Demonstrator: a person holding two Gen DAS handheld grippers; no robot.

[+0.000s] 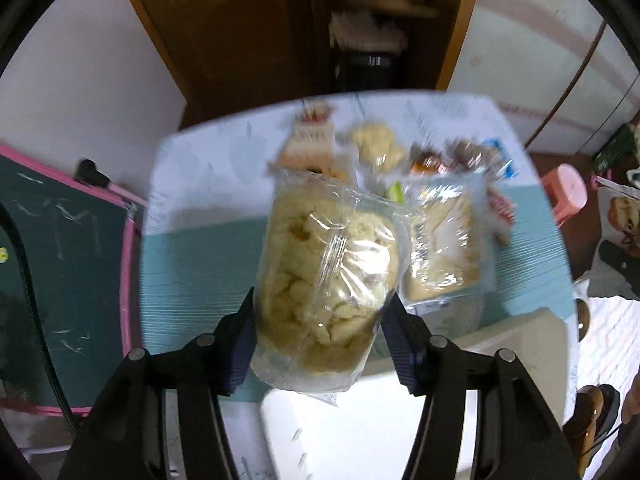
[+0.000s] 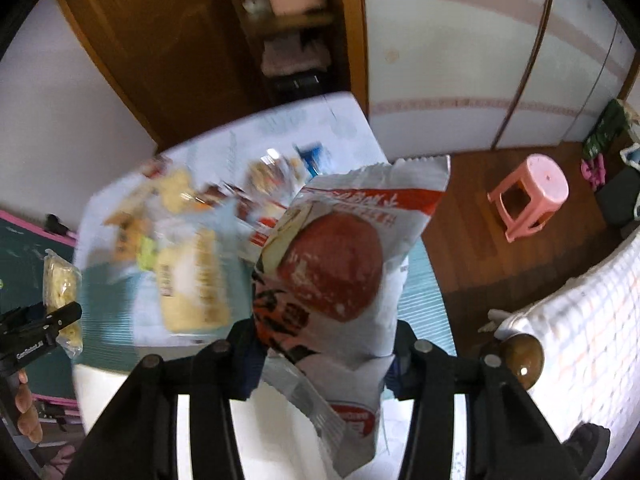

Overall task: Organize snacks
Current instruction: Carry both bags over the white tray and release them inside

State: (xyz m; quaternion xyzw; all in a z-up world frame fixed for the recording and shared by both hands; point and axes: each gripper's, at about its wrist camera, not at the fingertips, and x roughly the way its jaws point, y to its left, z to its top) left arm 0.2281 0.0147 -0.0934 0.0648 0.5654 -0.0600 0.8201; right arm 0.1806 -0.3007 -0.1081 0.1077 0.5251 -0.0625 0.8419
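My left gripper is shut on a clear-wrapped pack of pale yellow puffed snack, held up above the table. That pack and the left gripper also show at the left edge of the right wrist view. My right gripper is shut on a white and red snack packet printed with a round red picture, also lifted off the table. Several more wrapped snacks lie blurred on the table beyond, among them a clear-wrapped sandwich-like pack.
A teal ribbed mat covers the near half of the white table. A white box-like surface sits below the grippers. A pink-framed green board stands to the left, and a pink stool is on the wooden floor to the right.
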